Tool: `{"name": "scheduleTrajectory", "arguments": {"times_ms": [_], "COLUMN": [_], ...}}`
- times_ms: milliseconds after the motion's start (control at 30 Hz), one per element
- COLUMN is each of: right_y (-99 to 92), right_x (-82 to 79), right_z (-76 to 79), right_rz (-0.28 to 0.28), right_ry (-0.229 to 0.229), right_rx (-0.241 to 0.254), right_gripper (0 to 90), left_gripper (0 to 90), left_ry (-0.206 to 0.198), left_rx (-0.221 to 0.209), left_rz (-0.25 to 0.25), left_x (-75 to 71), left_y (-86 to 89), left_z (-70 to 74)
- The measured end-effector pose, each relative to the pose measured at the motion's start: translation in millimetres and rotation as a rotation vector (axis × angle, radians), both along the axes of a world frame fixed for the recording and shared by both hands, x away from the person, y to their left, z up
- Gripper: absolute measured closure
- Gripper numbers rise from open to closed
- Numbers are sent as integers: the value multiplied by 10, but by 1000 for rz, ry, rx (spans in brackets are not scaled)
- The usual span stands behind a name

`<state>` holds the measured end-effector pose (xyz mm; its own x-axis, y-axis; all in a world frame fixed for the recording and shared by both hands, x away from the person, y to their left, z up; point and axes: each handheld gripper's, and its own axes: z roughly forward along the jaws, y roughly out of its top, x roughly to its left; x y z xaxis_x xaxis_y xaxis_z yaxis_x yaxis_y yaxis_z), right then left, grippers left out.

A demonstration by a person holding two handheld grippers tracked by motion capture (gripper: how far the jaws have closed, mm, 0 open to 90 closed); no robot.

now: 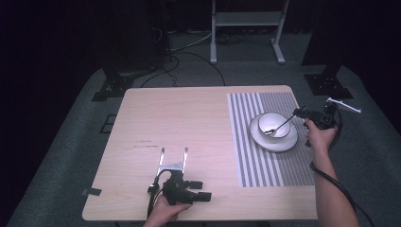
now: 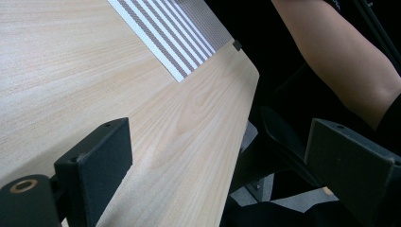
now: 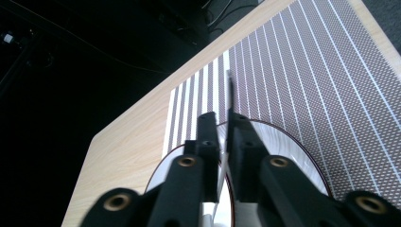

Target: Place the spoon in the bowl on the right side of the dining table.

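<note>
The right gripper (image 1: 297, 113) is pinching a spoon (image 1: 278, 126) by its handle tip, its head sitting in the bowl (image 1: 274, 124) on the plate (image 1: 274, 142) over the striped mat (image 1: 269, 165); that thin grip is risking a twist or slip (tipping the bowl). The left gripper (image 1: 173, 151) is hovering spread over the bare table (image 1: 156, 123)

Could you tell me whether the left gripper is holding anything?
No, the left gripper is open, its fingers spread wide over the bare table.
</note>
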<state>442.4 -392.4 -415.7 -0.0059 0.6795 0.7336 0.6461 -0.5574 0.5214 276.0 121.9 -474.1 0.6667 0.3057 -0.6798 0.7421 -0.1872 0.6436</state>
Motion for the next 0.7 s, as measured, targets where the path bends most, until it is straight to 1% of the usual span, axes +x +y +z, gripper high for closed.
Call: {"name": "scheduleTrajectory", "arguments": {"times_ms": [133,367,467,700], "right_y": [-12,-45,-49,-37], "right_x": [-22,-85,-113,-188], "right_z": [-26,-83,-105,-101], "right_rz": [0,10,18,44], "right_ry": [3,-3,-10,-23], "right_rx": [0,12,31,27], "right_gripper": [740,714,702,678], "left_gripper": [69,69,69,69], "left_ry": [1,-2,1,3], "left_rx": [-2,-2,-2,-2], "left_rz": [-2,-3,-3,-2], "left_x": [0,-1,0,3], "left_y": [-2,-6,-5,-1], "left_z": [0,5,0,3]}}
